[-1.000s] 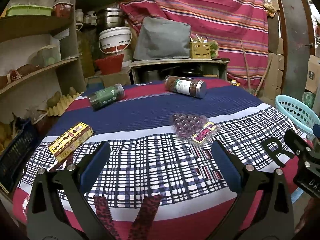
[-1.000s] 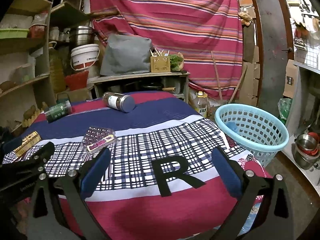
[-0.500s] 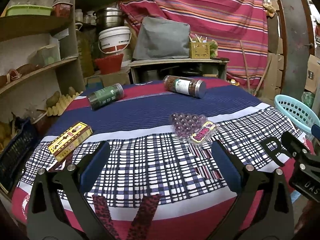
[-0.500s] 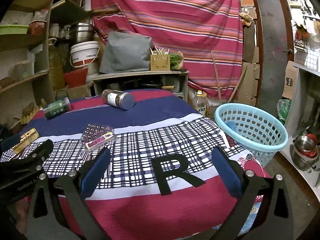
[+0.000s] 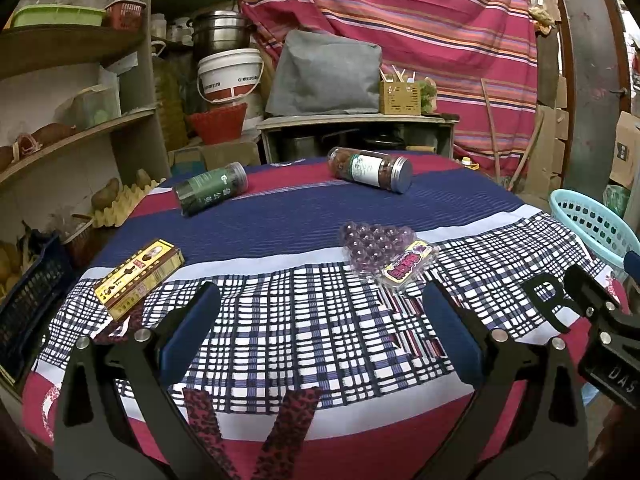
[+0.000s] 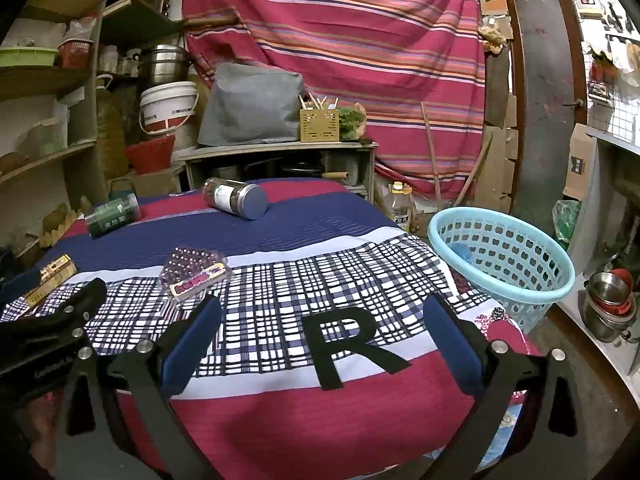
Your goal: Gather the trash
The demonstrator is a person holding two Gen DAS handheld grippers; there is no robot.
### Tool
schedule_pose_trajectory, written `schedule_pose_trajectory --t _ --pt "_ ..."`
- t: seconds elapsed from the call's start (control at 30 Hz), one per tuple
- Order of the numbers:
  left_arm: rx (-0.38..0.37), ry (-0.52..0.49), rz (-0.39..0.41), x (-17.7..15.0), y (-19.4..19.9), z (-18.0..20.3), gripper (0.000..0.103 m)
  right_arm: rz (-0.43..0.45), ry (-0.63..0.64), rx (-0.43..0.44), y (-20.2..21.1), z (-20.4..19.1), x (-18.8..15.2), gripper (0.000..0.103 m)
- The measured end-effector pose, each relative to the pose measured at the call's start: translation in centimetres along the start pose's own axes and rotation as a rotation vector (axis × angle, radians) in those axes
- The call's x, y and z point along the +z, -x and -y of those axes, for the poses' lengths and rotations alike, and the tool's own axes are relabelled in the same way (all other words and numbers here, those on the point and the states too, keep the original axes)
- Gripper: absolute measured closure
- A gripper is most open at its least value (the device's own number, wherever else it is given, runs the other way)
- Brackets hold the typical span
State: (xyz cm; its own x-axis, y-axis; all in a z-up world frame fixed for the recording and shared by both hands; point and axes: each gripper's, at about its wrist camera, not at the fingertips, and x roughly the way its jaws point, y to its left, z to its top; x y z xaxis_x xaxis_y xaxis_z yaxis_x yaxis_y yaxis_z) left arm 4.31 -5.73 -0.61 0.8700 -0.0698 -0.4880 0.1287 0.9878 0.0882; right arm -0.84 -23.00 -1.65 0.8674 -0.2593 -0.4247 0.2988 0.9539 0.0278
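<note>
Four pieces of trash lie on the cloth-covered round table: a yellow-brown box at the left, a green jar on its side, a brown jar with a metal lid at the back, and a clear purple blister tray in the middle. My left gripper stands open above the near checked part of the cloth, holding nothing. My right gripper is open over the black letter R, also holding nothing. A light blue basket stands on the floor to the table's right.
Wooden shelves with a bucket, pots and tubs line the left side. A low bench with a grey bag sits behind the table against a striped red cloth. Metal bowls rest at the far right.
Both grippers have shifted only slightly; the objects on the table have stayed where they were and both grippers remain open.
</note>
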Motion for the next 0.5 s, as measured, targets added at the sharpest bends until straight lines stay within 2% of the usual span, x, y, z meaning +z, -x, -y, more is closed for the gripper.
schedule_pose_trajectory --t 0.5 --pt "0.005 -0.004 0.000 0.01 -0.05 -0.04 0.005 -0.008 0.010 0.005 -0.18 0.08 -0.19 0.005"
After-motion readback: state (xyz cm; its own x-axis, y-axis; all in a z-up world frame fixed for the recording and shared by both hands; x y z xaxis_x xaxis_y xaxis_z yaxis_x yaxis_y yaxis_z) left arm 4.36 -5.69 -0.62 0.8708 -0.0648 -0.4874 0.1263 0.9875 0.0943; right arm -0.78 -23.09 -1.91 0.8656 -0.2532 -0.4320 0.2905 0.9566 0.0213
